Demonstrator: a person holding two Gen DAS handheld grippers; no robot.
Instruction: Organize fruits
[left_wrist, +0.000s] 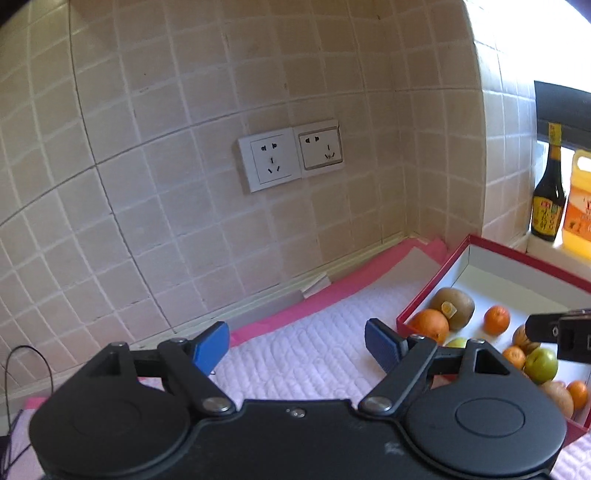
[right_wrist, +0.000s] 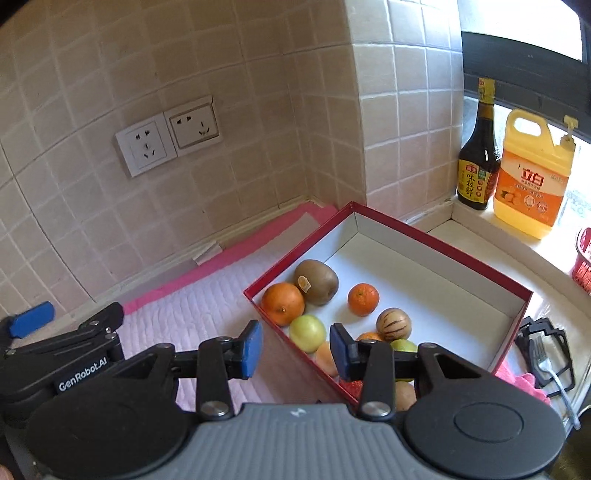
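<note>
A red box (right_wrist: 439, 242) with a white inside sits on a pink quilted mat (right_wrist: 207, 314). In it lie a kiwi (right_wrist: 317, 282), a large orange (right_wrist: 283, 303), a small mandarin (right_wrist: 364, 299), a yellow-green fruit (right_wrist: 307, 333), a striped round fruit (right_wrist: 392, 324) and several more fruits partly hidden behind my right gripper. My right gripper (right_wrist: 295, 349) is open and empty, above the box's near left edge. My left gripper (left_wrist: 297, 343) is open and empty over the mat, left of the box (left_wrist: 480, 247). The kiwi (left_wrist: 452, 308) and large orange (left_wrist: 430, 325) also show in the left wrist view.
Tiled walls with two sockets (right_wrist: 168, 138) meet in a corner behind the box. A dark sauce bottle (right_wrist: 478, 155) and a yellow detergent jug (right_wrist: 532, 177) stand on the window sill. A fork (right_wrist: 554, 373) on a black trivet lies right of the box. A red basket (right_wrist: 583, 262) is at far right.
</note>
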